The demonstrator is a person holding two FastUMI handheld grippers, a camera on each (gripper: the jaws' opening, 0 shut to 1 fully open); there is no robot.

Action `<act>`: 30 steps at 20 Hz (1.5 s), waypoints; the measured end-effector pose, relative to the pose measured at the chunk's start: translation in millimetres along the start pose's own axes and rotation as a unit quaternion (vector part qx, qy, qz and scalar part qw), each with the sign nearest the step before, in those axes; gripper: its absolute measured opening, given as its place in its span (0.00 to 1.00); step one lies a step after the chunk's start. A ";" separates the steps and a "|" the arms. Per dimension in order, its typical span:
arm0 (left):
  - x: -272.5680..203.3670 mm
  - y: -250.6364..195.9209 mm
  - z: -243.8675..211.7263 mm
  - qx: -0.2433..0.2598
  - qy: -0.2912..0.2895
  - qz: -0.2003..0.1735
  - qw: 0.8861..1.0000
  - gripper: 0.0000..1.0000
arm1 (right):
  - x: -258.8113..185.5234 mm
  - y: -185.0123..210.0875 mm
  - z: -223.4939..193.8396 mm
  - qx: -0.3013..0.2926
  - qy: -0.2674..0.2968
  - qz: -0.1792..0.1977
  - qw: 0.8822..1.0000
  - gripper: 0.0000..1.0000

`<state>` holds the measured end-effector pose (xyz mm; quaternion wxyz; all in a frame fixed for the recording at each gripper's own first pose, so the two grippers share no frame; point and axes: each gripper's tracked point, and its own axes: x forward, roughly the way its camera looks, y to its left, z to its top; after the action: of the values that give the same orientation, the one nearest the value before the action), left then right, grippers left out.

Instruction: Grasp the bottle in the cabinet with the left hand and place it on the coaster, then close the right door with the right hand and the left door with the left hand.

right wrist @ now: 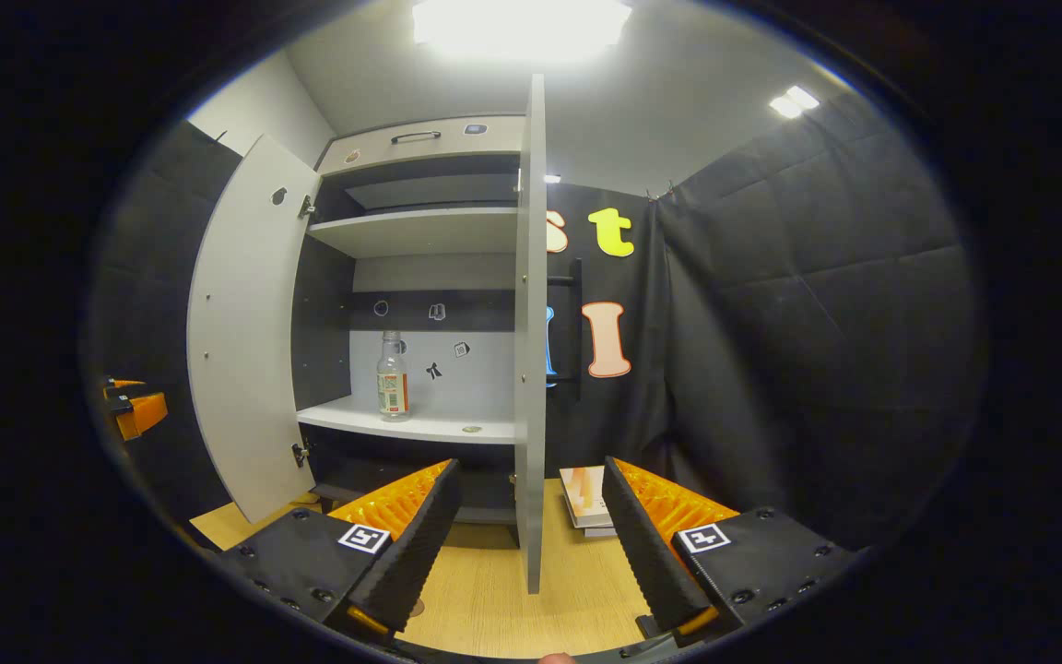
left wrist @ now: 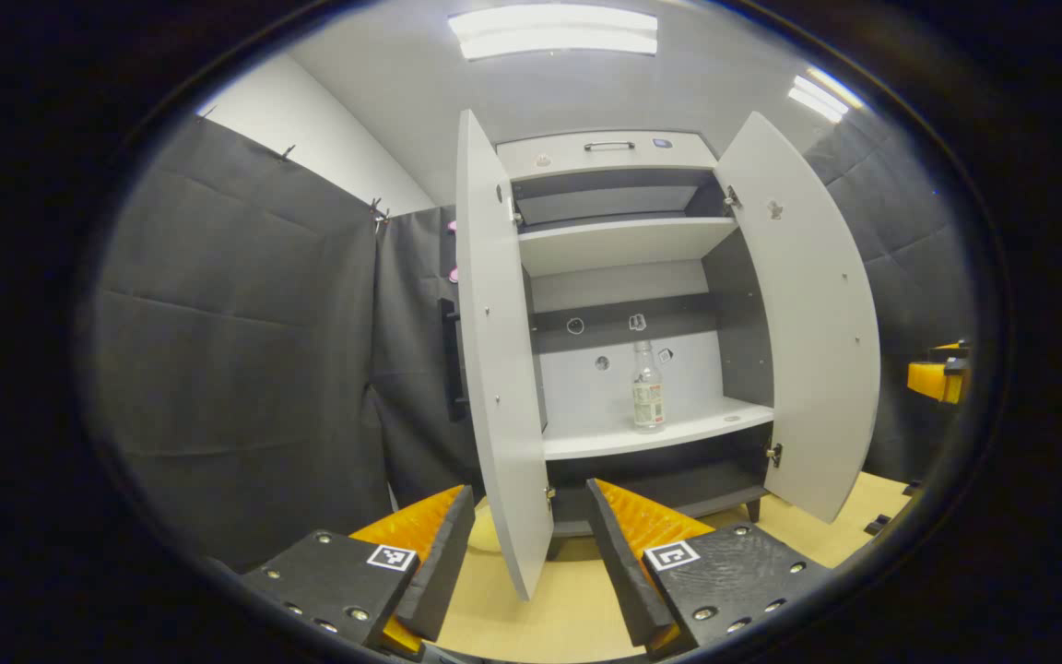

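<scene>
Cabinet stands wide open in the left gripper view, both doors swung out, and the task looks barely begun. The bottle stands upright and untouched on the lower shelf, at about 1 o'clock from the left claw, whose fingers are spread apart and hold nothing. The left door hangs edge-on between those fingers and well ahead of them, at 12 o'clock; the right door swings out at 2 o'clock. A pale round shape on the desk behind the left door's lower edge may be the coaster, though too little of it shows to be sure. The other claw's orange body peeks in at 3 o'clock, well apart.

In the right gripper view, the right claw is likewise spread and empty, low over the desk. The right door is seen edge-on at 12 o'clock, with the bottle on the shelf at 11 o'clock and the left door at 10 o'clock. A small stack of flat cards or booklets lies on the desk past the right door.

Everything is left to do: grasp, placing, then both doors. By the look of it, the left door's edge lies close to the left claw's line toward the bottle.
</scene>
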<state>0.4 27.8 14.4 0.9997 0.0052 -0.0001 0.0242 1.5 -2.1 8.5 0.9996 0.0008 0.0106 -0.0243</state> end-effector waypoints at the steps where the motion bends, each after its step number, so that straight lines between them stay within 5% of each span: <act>1: 0.1 -1.3 -0.3 0.001 -0.001 0.001 1.000 0.75 | 1.8 -0.8 1.4 -0.001 -0.001 0.001 1.000 0.97; 14: 39.0 -82.1 8.4 -0.013 -0.007 -0.012 1.000 0.75 | 25.8 -45.3 -19.1 0.006 0.026 0.016 1.000 0.97; 30: 219.3 -144.9 54.9 -0.057 -0.017 -0.092 0.994 0.75 | 41.8 -109.7 -18.7 -0.008 0.015 -0.117 0.993 0.98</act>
<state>226.5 -106.8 67.9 0.9962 -0.0515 -0.0184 -0.0681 37.5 -113.7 -11.1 0.9897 -0.0077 0.0256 -0.1410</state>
